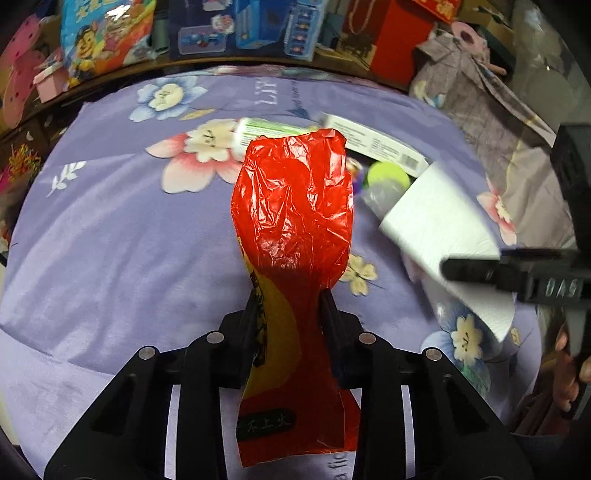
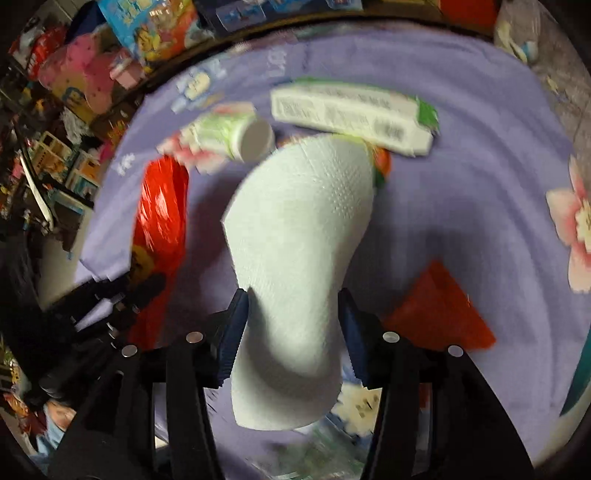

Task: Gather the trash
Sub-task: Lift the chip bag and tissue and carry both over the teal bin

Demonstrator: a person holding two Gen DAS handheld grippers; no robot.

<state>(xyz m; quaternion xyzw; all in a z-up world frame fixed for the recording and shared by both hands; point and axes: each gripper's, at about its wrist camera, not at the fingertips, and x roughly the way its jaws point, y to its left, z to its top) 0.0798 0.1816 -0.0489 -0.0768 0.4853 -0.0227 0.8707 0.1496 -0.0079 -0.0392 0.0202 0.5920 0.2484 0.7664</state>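
Purple floral cloth (image 1: 110,229) underneath; left tool (image 1: 290,310) clamped on red wrapper (image 1: 291,206), right tool (image 2: 293,310) apparently pinching white paper towel (image 2: 295,236), view blurred.

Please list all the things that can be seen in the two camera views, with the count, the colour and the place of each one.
red plastic wrapper: 1, red with yellow print, held up between the left gripper's fingers
paper towel: 1, white, held up between the right gripper's fingers
flat box: 1, white with green, lying on the cloth at the far side
small bottle: 1, white and green, lying on its side left of the box
round cap: 1, yellow-green, near the box
red piece: 1, red, on the cloth at the right
floral cloth: 1, lilac with flowers, under everything
toy boxes: several, colourful, behind the cloth
left gripper: 1, black, shut on the wrapper
right gripper: 1, black, shut on the towel
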